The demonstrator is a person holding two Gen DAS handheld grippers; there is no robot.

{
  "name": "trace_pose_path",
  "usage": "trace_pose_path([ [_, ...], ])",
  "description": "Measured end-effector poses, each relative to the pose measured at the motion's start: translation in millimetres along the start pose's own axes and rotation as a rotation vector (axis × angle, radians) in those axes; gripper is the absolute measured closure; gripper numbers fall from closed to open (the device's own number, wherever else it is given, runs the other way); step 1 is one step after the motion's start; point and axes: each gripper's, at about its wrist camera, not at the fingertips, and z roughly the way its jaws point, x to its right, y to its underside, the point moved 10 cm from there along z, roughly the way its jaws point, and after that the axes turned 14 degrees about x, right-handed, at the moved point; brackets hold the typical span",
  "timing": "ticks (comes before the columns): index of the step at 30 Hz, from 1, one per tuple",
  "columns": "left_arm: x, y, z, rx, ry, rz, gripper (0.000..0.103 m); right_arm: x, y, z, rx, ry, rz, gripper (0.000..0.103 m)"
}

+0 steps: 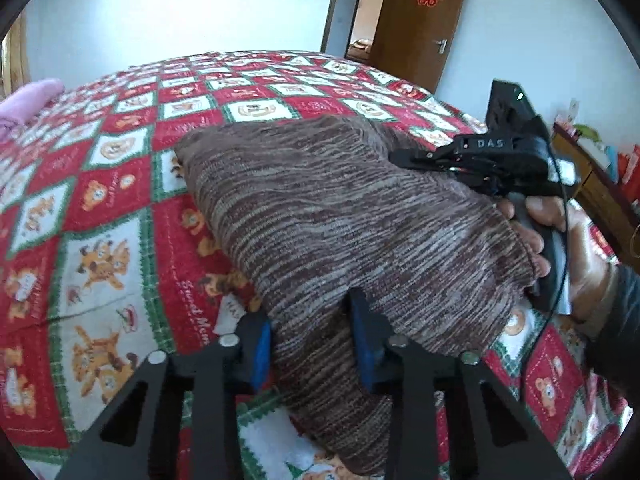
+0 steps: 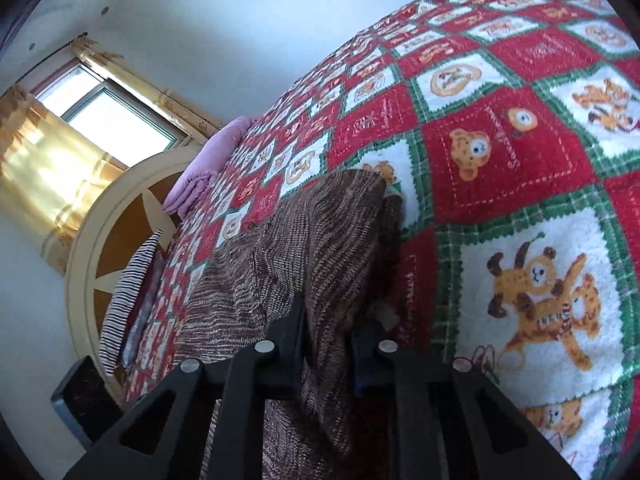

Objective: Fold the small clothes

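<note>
A brown striped knit garment (image 1: 340, 216) lies folded over on the red, white and green bear-pattern bedspread (image 1: 100, 200). My left gripper (image 1: 312, 340) is shut on its near edge, cloth bunched between the blue pads. My right gripper (image 2: 328, 332) is shut on another edge of the same garment (image 2: 304, 240), lifting it off the bedspread (image 2: 520, 160). In the left wrist view the right gripper's black body sits at the garment's right side, held by a hand, its fingertips hidden by cloth.
A pink folded blanket (image 1: 28, 104) lies at the bed's far left. A striped cloth (image 2: 128, 292) lies near the round headboard (image 2: 104, 232). A brown door (image 1: 420, 24) stands open behind the bed. A wooden cabinet (image 1: 600, 184) stands at right.
</note>
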Motion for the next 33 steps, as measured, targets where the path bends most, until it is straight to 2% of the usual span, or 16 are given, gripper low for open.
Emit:
trace_pose_path([
  [4, 3, -5, -6, -0.011, -0.056, 0.063, 0.08, -7, -6, -12, 0.027, -0.003, -0.001, 0.087],
  [8, 6, -10, -20, -0.009, -0.074, 0.091, 0.084, -25, -7, -26, 0.05, -0.016, -0.013, 0.087],
  [22, 9, -5, -75, 0.016, -0.077, 0.093, 0.086, -85, 21, -55, 0.074, -0.067, -0.04, 0.088],
  [33, -12, 3, -118, 0.04, -0.106, 0.067, 0.086, -126, 51, -53, 0.049, -0.116, -0.033, 0.088],
])
